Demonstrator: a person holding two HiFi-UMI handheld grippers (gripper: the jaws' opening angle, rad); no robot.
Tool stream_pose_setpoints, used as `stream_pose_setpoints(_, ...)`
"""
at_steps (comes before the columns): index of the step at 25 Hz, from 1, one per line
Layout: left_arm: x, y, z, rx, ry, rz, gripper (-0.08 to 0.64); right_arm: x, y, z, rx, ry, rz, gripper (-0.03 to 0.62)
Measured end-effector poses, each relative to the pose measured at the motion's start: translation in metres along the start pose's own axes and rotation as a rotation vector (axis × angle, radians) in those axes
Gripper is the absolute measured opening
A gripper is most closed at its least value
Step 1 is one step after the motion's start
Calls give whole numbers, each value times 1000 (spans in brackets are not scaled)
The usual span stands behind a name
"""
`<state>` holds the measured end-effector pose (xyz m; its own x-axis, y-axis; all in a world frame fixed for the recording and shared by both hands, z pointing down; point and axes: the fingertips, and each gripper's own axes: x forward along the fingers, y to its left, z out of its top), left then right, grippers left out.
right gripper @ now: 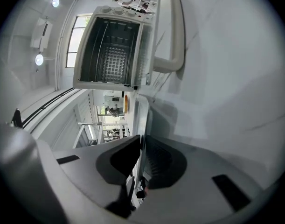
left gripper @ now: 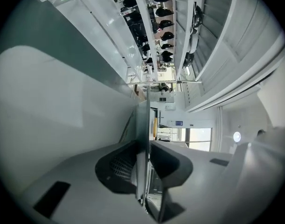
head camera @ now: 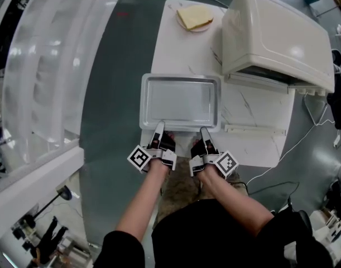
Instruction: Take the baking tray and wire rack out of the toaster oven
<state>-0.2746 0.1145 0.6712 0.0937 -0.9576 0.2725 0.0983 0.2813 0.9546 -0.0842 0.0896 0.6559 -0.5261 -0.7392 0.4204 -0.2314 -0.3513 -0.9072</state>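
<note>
the shallow rectangular silver metal baking tray (head camera: 180, 77) lies level, long axis crosswise to the person, its near long rim clamped by the left hand-held gripper (head camera: 159, 129) and right hand-held gripper (head camera: 203, 132).

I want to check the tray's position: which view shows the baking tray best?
Head view: it shows the whole baking tray from above. Both gripper views show only its thin rim, edge-on between the jaws.

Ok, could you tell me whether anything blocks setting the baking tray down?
Nothing visible does. The left gripper and right gripper hold the baking tray over the table; the bread plate lies beyond it, the toaster oven beside it.
</note>
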Motion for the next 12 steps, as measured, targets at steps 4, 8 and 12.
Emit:
stream_pose_setpoints(4,3,4,0,6,31,60,98,1,-9,-4,69,-1,-51,54)
stream_pose_setpoints(8,2,8,0,44,47,122,114,0,-11,-7,124,-4,-114,79)
stream_pose_setpoints(12,1,12,0,77,55,186,170,2,-10,-9,168,-2,-178,187)
